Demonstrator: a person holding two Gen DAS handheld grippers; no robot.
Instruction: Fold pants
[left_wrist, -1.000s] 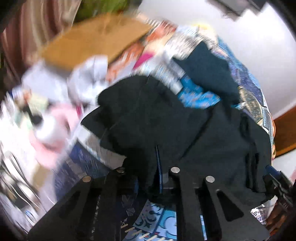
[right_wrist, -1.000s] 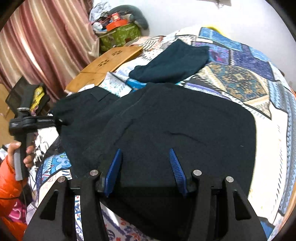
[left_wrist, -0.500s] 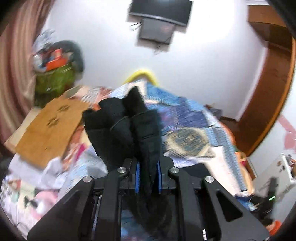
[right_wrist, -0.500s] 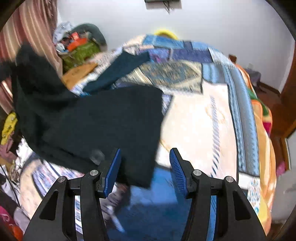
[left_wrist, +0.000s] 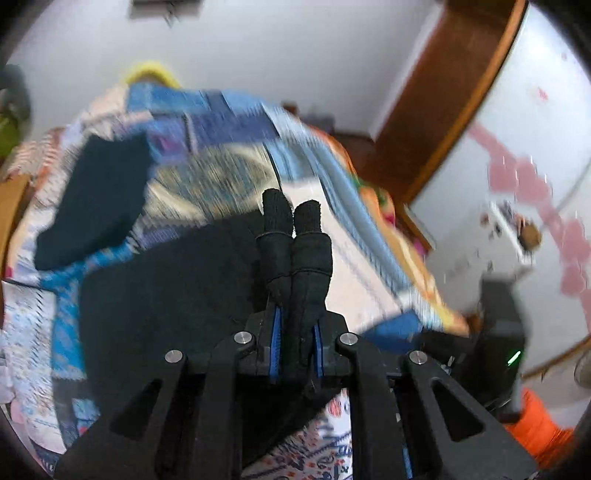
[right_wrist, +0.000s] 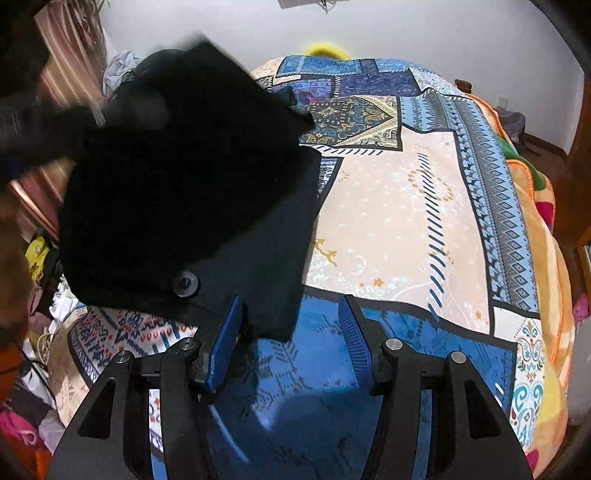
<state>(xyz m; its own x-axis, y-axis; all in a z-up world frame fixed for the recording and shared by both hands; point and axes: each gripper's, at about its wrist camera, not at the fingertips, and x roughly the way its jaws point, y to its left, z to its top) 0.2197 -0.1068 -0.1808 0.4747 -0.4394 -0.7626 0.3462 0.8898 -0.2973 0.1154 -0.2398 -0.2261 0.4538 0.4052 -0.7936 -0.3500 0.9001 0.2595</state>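
The black pants (right_wrist: 192, 192) lie on the patterned bedspread (right_wrist: 424, 206), with one part lifted and folded over toward the right. My left gripper (left_wrist: 295, 343) is shut on a bunched fold of the pants (left_wrist: 295, 254), which sticks up between its blue pads. The rest of the pants (left_wrist: 177, 295) spreads below it. My right gripper (right_wrist: 288, 343) is open and empty, just in front of the pants' near corner, above the blue patch of the bedspread. A black button (right_wrist: 185, 283) shows on the pants.
Another dark garment (left_wrist: 99, 206) lies farther back on the bed. Striped curtains (right_wrist: 70, 74) and clutter stand at the left. A wooden door frame (left_wrist: 443, 110) and the bed's right edge (right_wrist: 546, 258) are at the right.
My left gripper has swung to the right with the pants' fold in it, drawing the fabric over the rest of the pants. My right gripper has stayed open near the front corner.
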